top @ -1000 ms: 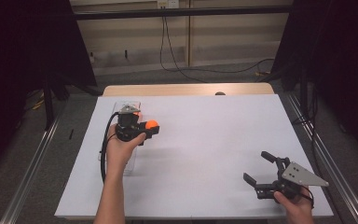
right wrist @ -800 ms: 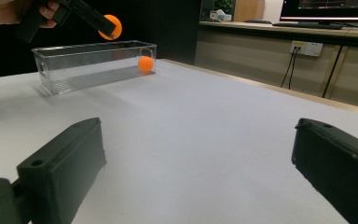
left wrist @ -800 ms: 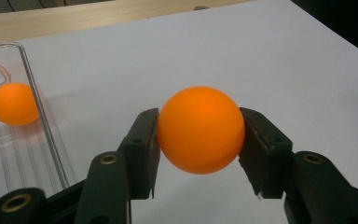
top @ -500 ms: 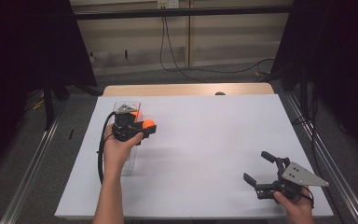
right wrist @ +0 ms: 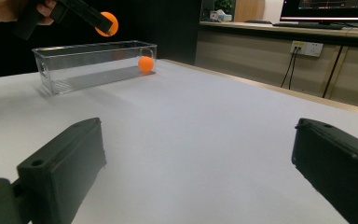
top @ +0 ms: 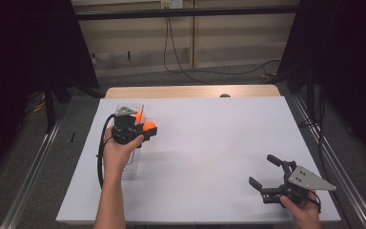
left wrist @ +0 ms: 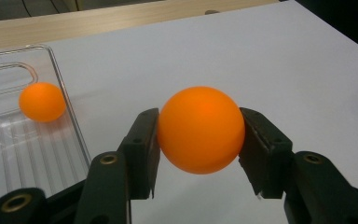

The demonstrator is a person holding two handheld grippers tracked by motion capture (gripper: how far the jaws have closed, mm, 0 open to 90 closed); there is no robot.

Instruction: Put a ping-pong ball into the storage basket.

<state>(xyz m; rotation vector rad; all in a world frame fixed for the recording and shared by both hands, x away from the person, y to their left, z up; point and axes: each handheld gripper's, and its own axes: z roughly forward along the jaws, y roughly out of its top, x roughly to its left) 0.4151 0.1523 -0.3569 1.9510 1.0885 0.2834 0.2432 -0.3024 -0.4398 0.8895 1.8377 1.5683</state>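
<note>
White tabletop (top: 209,157), seen from above: a smooth, matte rectangular surface with a strip of light wood (top: 190,91) exposed along its far edge. A clear plastic bin (top: 124,164), long and narrow with ribbed floor, rests directly on the white surface near its left side, its long axis running from the near edge toward the far edge. One orange ball (left wrist: 42,101) lies on the floor of the bin at its far end. The floor (top: 43,162) around the tabletop is grey.
</note>
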